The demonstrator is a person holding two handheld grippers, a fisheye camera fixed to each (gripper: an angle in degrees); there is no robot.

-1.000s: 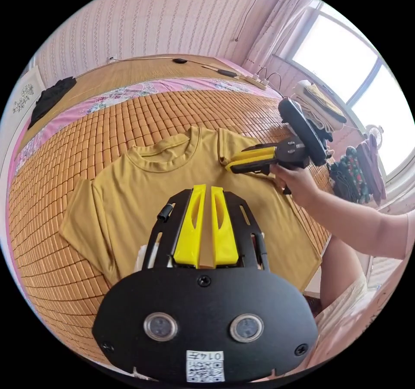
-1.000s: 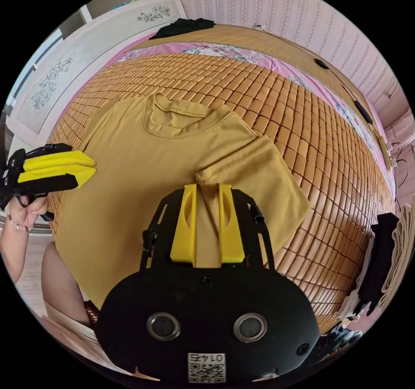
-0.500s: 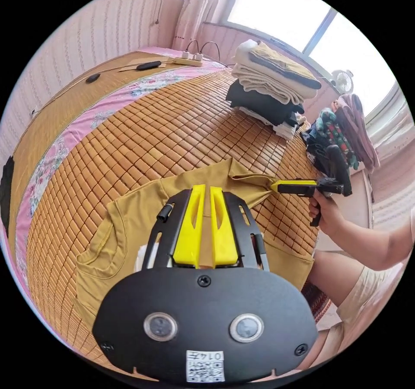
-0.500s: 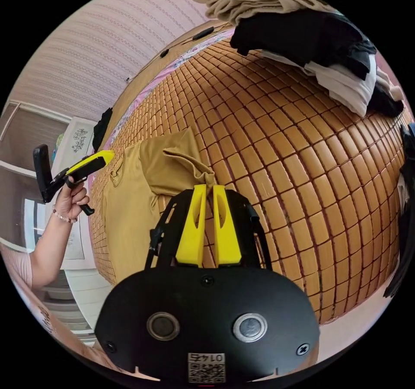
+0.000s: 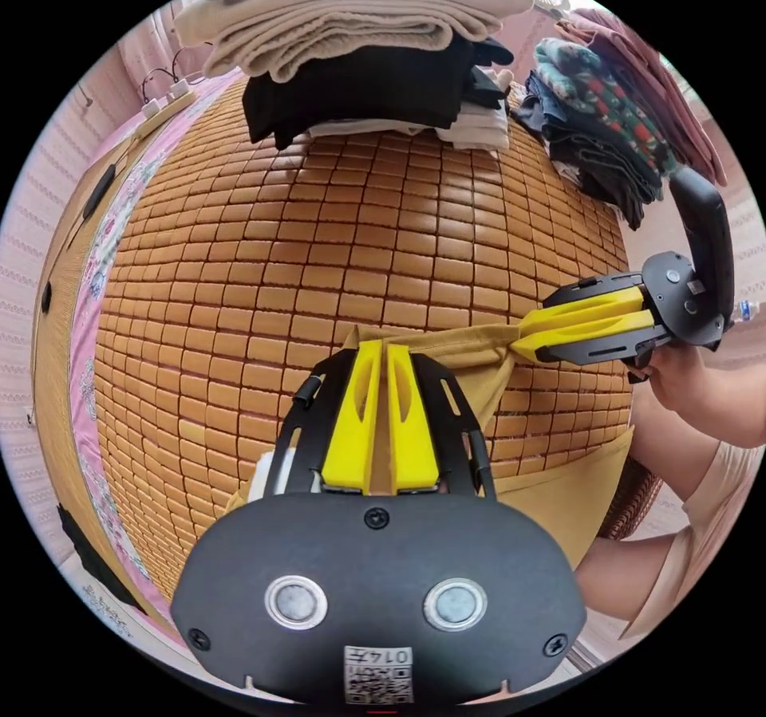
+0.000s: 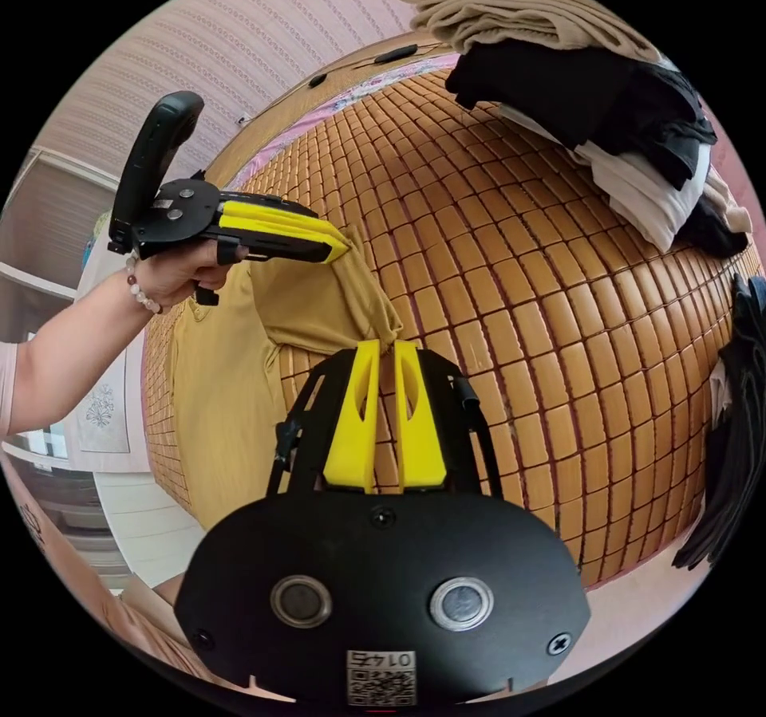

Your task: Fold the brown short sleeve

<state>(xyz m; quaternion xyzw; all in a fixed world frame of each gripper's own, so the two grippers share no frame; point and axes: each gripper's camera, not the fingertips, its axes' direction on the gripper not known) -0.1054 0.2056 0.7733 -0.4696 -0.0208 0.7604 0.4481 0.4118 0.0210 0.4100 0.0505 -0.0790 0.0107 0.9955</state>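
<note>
The brown short-sleeve shirt (image 6: 215,398) lies on the bamboo mat (image 6: 511,270), one part of it lifted. In the right gripper view, my right gripper (image 6: 381,346) is shut on a bunched fold of the shirt. My left gripper (image 6: 339,245) pinches the same raised flap a little further up. In the left gripper view, my left gripper (image 5: 379,348) is shut on the cloth edge. A taut strip of shirt (image 5: 455,342) runs from it to the right gripper (image 5: 523,332). The rest of the shirt (image 5: 558,502) hangs over the mat's near edge.
A tall stack of folded beige, black and white clothes (image 5: 359,39) (image 6: 574,55) stands on the mat beyond the grippers. A pile of dark patterned clothes (image 5: 606,111) lies beside it. A power strip (image 5: 167,99) sits at the mat's far side. The person's hand (image 6: 175,270) holds the left gripper.
The left gripper has come over from the collar side and closed on the shirt beside the right gripper. Both cameras have swung toward the clothes stack, with the sleeve part lifted.
</note>
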